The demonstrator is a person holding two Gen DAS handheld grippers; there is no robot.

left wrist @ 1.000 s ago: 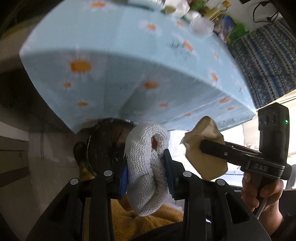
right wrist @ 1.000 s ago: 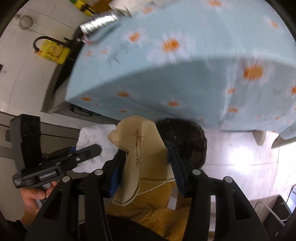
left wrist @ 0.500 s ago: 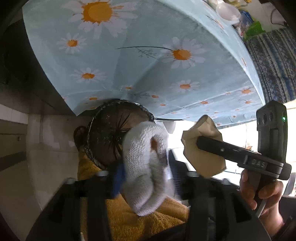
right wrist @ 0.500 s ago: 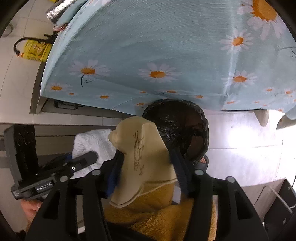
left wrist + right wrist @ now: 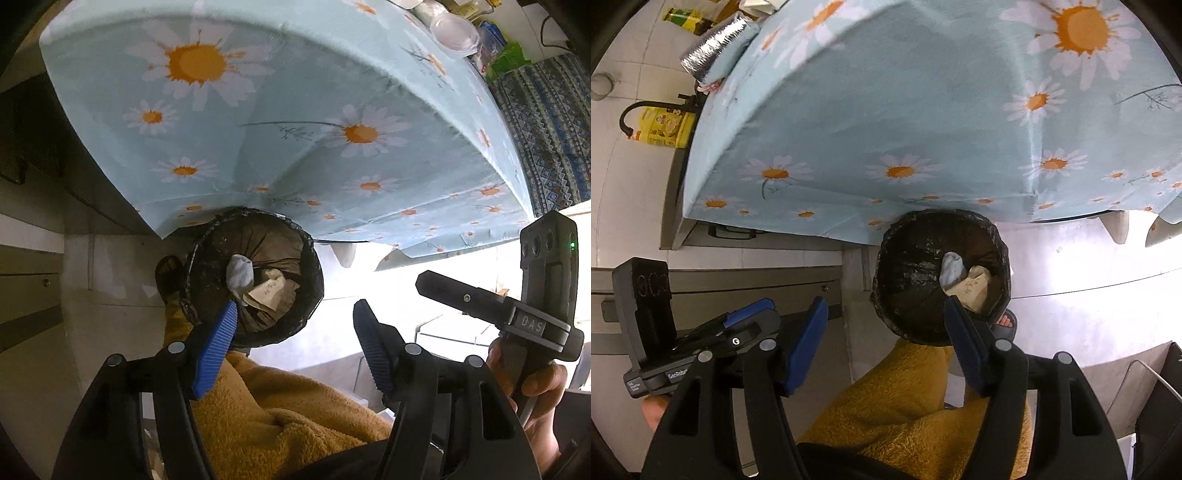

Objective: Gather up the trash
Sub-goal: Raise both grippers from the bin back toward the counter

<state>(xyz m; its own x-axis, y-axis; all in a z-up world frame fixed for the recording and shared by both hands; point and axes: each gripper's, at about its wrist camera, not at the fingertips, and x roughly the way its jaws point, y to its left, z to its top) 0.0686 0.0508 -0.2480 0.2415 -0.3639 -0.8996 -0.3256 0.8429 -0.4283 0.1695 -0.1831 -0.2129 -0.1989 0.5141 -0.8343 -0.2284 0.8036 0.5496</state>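
Note:
A bin lined with a black bag [image 5: 255,277] stands on the floor by the table corner; it also shows in the right wrist view [image 5: 938,280]. Inside lie a white crumpled cloth wad [image 5: 240,275] [image 5: 952,267] and a tan paper napkin [image 5: 271,291] [image 5: 975,288]. My left gripper [image 5: 293,339] is open and empty above the bin's near rim. My right gripper [image 5: 886,332] is open and empty above the bin; it also shows at the right of the left wrist view [image 5: 480,306].
A table with a light blue daisy cloth [image 5: 295,110] [image 5: 923,110] overhangs the bin. Bowls and packets [image 5: 454,29] sit on its far end. A foil roll [image 5: 716,40] and a yellow bottle [image 5: 665,125] are at left. My yellow-clad leg [image 5: 905,398] is below.
Both grippers opened. The white cloth wad left the left gripper and the tan napkin left the right gripper; both now lie in the bin.

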